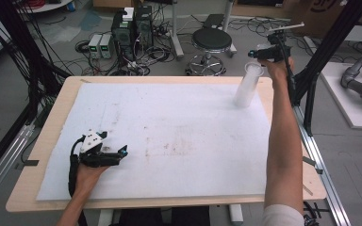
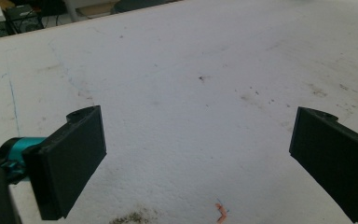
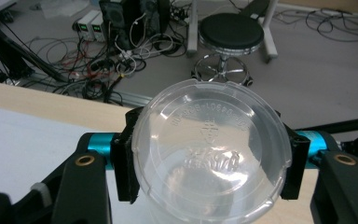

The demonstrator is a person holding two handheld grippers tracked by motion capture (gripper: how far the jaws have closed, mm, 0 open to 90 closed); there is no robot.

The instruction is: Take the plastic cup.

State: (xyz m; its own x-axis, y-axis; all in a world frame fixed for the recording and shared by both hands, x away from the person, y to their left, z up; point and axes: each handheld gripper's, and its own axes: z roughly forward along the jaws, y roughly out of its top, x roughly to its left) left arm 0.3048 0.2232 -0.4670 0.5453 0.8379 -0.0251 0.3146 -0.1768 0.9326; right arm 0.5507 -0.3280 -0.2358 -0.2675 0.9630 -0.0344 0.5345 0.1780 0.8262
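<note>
The right gripper (image 1: 260,55) is clamped on a tall clear plastic container (image 1: 247,85) near its top, at the far right corner of the white mat (image 1: 169,136) that covers the desk (image 1: 56,110). In the right gripper view the two black fingers (image 3: 126,161) press against opposite sides of the container (image 3: 212,149), just under its round clear lid (image 3: 212,140), which faces the camera with embossed lettering on it. From the high view the container leans, its top toward the gripper and its base over the mat's far right corner; whether the base touches the mat cannot be told. The left gripper (image 1: 118,153) lies low over the near left part of the mat, well apart from the container, with the hand (image 1: 87,176) behind it. In the left gripper view its fingers (image 2: 70,161) stand wide apart with nothing between them, only stained mat (image 2: 191,93) under them. Beyond the mat's far edge, on the floor, stand a black round stool (image 1: 210,40) and some electronic boxes (image 1: 132,28) amid cables.
</note>
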